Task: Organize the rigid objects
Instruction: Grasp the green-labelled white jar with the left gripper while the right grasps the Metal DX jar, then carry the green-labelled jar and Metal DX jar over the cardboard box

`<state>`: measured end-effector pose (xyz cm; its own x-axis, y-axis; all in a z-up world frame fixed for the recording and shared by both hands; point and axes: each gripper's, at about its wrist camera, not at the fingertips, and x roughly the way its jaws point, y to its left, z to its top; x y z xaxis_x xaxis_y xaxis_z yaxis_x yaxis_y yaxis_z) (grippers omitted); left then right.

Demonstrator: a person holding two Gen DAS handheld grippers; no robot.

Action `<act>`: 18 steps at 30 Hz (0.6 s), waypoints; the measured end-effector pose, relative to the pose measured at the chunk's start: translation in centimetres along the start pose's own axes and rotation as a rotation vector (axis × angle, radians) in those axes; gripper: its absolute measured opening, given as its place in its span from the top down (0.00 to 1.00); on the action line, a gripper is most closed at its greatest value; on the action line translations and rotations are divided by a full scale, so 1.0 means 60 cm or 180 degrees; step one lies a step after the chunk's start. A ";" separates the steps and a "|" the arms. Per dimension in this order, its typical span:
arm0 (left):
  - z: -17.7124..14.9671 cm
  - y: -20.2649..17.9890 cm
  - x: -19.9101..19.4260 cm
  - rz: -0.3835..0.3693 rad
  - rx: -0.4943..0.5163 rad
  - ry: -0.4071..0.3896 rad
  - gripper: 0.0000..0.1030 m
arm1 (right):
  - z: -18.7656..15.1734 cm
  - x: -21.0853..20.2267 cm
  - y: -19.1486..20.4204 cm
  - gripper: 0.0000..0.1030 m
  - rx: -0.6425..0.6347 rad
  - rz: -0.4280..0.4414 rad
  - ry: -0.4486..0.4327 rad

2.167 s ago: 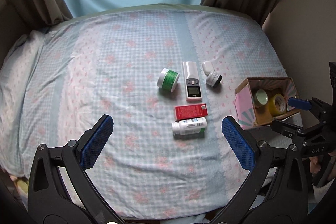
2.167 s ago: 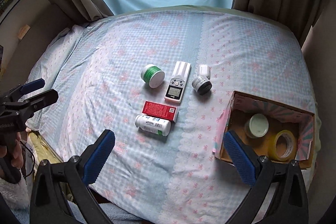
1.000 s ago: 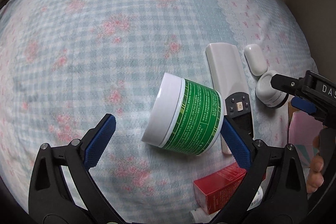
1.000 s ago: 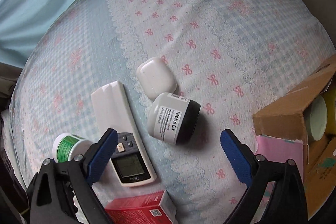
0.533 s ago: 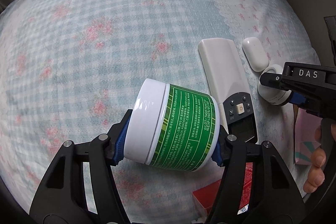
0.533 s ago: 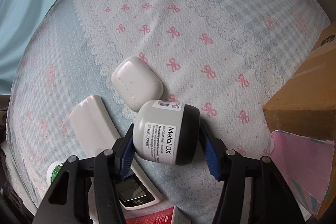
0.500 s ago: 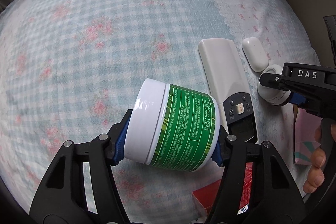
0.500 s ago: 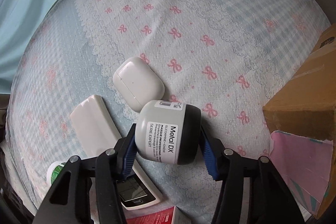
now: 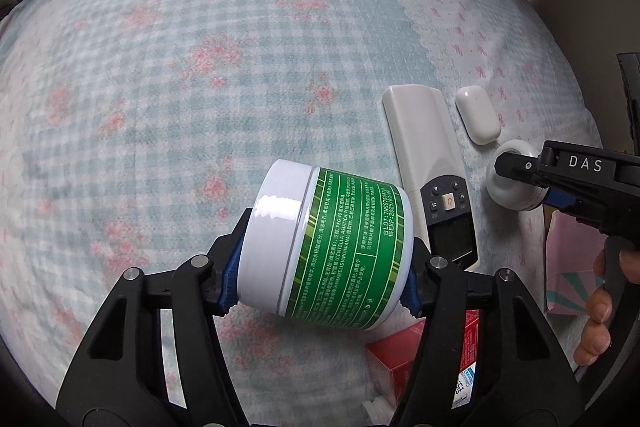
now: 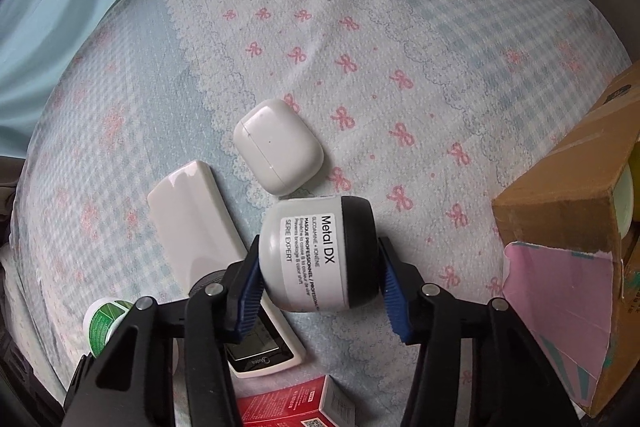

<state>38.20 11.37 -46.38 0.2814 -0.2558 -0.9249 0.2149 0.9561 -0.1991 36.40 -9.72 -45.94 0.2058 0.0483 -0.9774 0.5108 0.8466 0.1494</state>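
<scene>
Green jar (image 9: 344, 251) clamped between left gripper (image 9: 322, 269) pads; grey jar (image 10: 316, 253) pinched in right gripper (image 10: 320, 291).

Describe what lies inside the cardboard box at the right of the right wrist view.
Through the cardboard box opening only a pale green round object's edge and a sliver of yellow above it show. The box wall hides the rest.

Green-labelled jar (image 9: 332, 251) with its white lid lies on its side, lid end left, pinched end to end. Grey jar (image 10: 320, 253) marked "Metal DX" with a black cap is on its side too, clamped across. White remote (image 9: 430, 167) flat on the bedspread between them, white earbud case (image 10: 278, 147) just beyond, red box (image 10: 288, 407) nearest
</scene>
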 end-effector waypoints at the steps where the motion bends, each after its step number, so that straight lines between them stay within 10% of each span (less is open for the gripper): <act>1: -0.001 0.002 -0.006 -0.0001 -0.0017 -0.0013 0.45 | -0.004 -0.008 0.001 0.54 -0.0032 0.0010 -0.0017; 18: -0.007 -0.018 -0.230 0.0073 -0.0067 -0.0380 0.46 | -0.048 -0.207 0.028 0.54 -0.0667 0.0329 -0.0209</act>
<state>33.66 13.93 -33.53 0.3957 -0.2477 -0.8843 0.1878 0.9644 -0.1861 32.29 -7.35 -33.97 0.3052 0.1118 -0.9457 0.3013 0.9307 0.2073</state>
